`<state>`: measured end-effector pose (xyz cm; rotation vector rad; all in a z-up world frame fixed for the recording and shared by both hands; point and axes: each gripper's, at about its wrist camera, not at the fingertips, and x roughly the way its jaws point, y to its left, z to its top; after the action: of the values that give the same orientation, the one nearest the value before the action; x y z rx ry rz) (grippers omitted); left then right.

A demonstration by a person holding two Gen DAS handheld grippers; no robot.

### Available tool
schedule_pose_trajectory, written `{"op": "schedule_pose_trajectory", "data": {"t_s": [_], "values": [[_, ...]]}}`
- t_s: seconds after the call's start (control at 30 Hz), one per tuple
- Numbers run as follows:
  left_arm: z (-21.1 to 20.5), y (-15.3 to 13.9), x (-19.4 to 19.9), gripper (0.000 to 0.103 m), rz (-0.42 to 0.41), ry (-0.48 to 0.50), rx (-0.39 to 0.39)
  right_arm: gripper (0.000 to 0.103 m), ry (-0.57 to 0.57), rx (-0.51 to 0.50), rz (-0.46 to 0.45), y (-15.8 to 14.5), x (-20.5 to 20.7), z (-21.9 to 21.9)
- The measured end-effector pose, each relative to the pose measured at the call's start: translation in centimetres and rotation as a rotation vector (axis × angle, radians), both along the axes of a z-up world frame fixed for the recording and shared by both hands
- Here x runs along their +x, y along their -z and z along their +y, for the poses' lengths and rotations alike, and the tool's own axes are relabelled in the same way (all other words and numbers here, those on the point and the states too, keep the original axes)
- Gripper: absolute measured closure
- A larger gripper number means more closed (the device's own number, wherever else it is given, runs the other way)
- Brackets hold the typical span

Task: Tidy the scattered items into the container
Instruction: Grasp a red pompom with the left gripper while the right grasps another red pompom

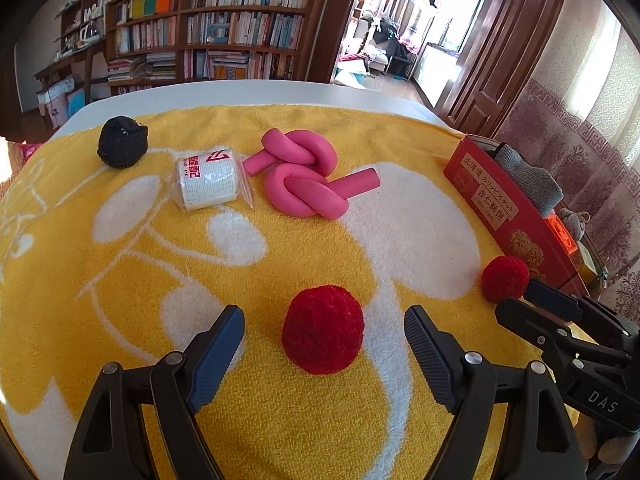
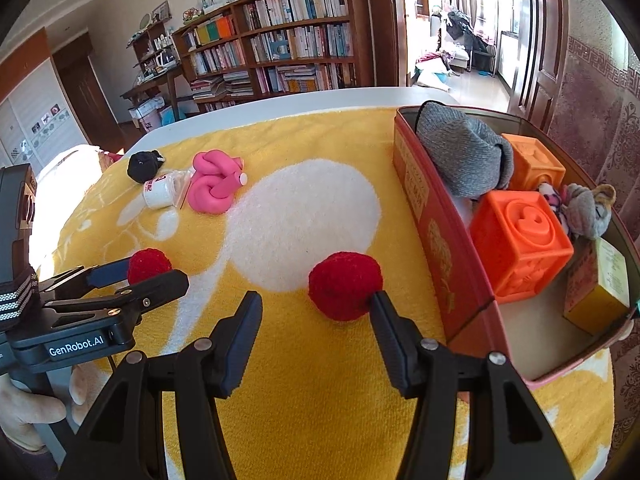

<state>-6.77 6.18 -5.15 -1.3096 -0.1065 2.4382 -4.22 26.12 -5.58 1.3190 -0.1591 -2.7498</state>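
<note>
Left red pom-pom: lay on the yellow towel, between the wide-spread fingers of the left gripper, touching neither pad.
Right red pom-pom: lay just ahead of the right gripper, near its right fingertip and off-centre between the jaws; whether it touched that tip could not be told.
Grippers: both stood wide apart and held nothing.
Container: the red tin stood at the towel's right edge, already holding a grey knit piece, two orange blocks, a small plush toy and a small yellow box.
Still scattered: pink knotted tube, white wrapped roll and black pom-pom, well apart at the far side.
Risk, right pick: closing off-centre would likely nudge the soft ball sideways rather than trap it.
Risk, roll: a round, light ball could roll away across the towel.
Risk, crowding: the two grippers sat close and could collide when lifting toward the tin.
Risk, drop: the tin was crowded, so a ball might bounce off a block and out.
</note>
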Motion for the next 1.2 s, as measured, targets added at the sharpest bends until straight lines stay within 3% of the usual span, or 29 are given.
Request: {"op": "schedule_pose_trajectory", "data": {"t_s": [0.2,0.33,0.4,0.63,1.2], "values": [[-0.1,0.2,0.0,0.020,0.006,0.006,0.005,0.043,0.004,0.030,-0.008,0.3,-0.5,-0.3],[-0.1,0.2,-0.1,0.054,0.010,0.018,0.010,0.043,0.010,0.050,-0.011,0.6,-0.8,-0.5],[-0.1,0.2,0.0,0.066,0.009,0.026,0.022,0.046,0.019,0.066,-0.018,0.8,-1.1,-0.4],[0.2,-0.5,0.7,0.066,0.048,0.049,0.034,0.068,0.057,0.069,-0.041,1.3,-1.8,0.6],[0.2,-1.4,1.0,0.066,0.064,0.030,0.053,0.071,0.038,-0.023,0.071,-1.8,0.0,1.0]]}}
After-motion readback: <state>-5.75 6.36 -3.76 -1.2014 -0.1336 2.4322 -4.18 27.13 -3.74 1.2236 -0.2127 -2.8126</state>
